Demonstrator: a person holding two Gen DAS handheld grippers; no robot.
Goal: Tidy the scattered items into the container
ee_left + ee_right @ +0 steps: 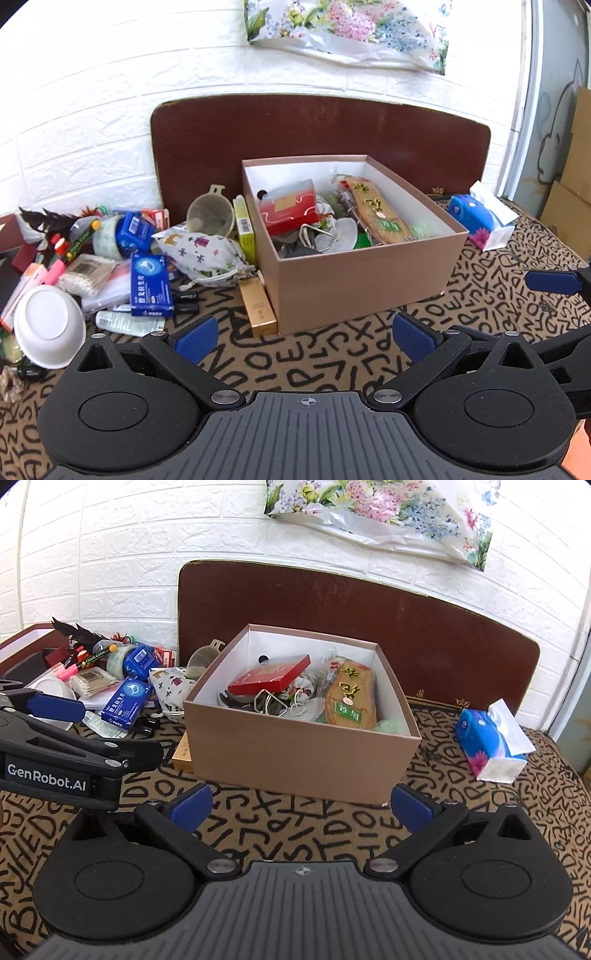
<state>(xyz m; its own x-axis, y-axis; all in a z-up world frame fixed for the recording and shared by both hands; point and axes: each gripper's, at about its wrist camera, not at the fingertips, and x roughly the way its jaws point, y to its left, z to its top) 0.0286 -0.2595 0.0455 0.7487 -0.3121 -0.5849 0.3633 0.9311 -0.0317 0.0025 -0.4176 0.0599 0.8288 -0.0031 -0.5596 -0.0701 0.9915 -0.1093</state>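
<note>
Hovering before box (354,236), both claws spread, empty. Gold carton (258,307) lies nearest, ahead-left of left claw (306,336), long axis pointing away; right claw (301,808) farther.

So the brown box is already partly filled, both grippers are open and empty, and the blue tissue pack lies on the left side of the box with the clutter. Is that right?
One detail is wrong. The blue tissue pack lies alone to the right of the brown box, as the right wrist view shows; the clutter is on the left. The left gripper and right gripper are open and empty.
</note>
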